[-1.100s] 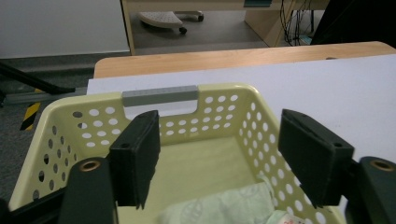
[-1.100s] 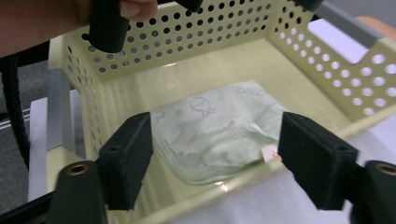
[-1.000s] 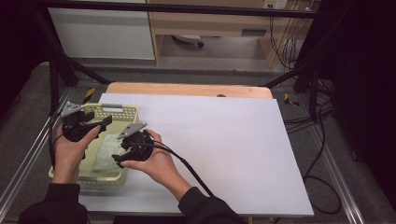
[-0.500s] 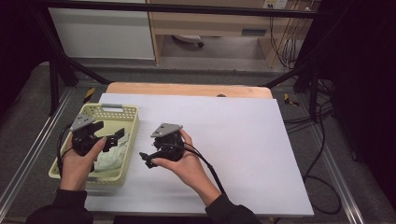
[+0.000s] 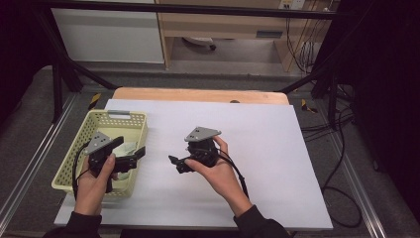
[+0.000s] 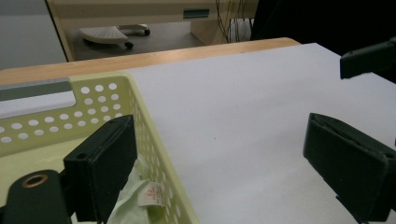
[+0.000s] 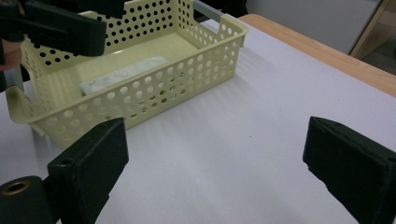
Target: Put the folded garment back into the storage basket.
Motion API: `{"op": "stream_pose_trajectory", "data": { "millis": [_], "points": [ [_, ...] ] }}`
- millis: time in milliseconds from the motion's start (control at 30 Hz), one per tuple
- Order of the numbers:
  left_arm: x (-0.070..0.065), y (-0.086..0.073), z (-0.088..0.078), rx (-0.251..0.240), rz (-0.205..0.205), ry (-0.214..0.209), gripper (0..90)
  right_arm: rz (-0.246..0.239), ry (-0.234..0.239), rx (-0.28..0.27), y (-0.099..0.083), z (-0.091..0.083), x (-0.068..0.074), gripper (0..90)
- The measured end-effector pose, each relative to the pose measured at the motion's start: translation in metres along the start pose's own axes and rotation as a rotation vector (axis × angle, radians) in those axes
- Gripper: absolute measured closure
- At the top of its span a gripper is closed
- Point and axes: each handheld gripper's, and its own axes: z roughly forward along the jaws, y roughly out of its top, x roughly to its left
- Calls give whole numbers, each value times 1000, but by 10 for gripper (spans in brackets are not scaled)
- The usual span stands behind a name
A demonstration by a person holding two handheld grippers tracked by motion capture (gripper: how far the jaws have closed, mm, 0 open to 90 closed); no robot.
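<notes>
Cataloguing from my remote station: one pale yellow perforated basket (image 5: 74,163) at the near left of the white tabletop (image 5: 277,148). Inside it lies one folded pale green cloth (image 6: 135,200) with a small white sewn tag (image 6: 152,195); the tag carries red print too small for me to read. My left gripper (image 5: 132,152) hovers over the basket's right wall, jaws spread wide, just opened, nothing between them. My right gripper (image 5: 174,164) sits over bare tabletop beside the basket, jaws likewise just opened and empty. The left jaw hides much of the cloth.
</notes>
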Motion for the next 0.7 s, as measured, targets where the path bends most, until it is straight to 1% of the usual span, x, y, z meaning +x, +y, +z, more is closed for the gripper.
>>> {"op": "stream_pose_trajectory", "data": {
  "millis": [100,167,233,267,367,400,500,600,700],
  "points": [
    [-4,-4,-2,-9,11,21,99,7,-12,-2,-2,-4,-5,55],
    [-5,-9,-3,-20,11,35,99,5,-21,-2,-2,-6,-8,50],
    [-5,-14,-3,-30,3,49,100,7,-32,3,-2,-7,-10,50],
    [-5,-15,-3,-31,-7,51,104,8,-32,7,-2,-8,-10,51],
    [-5,-18,-5,-43,-1,58,112,-15,-44,10,-3,-10,-12,64],
    [-5,-18,-6,-47,-8,58,114,-21,-50,10,-4,-12,-13,64],
    [-4,-21,-10,-45,-20,49,113,-21,-70,-7,-4,-16,-16,63],
    [-5,-28,-12,-44,-35,46,113,-20,-85,-32,-5,-19,-20,59],
    [-6,-34,-13,-38,-36,51,113,-22,-106,-51,-6,-21,-23,56]
  ]
}}
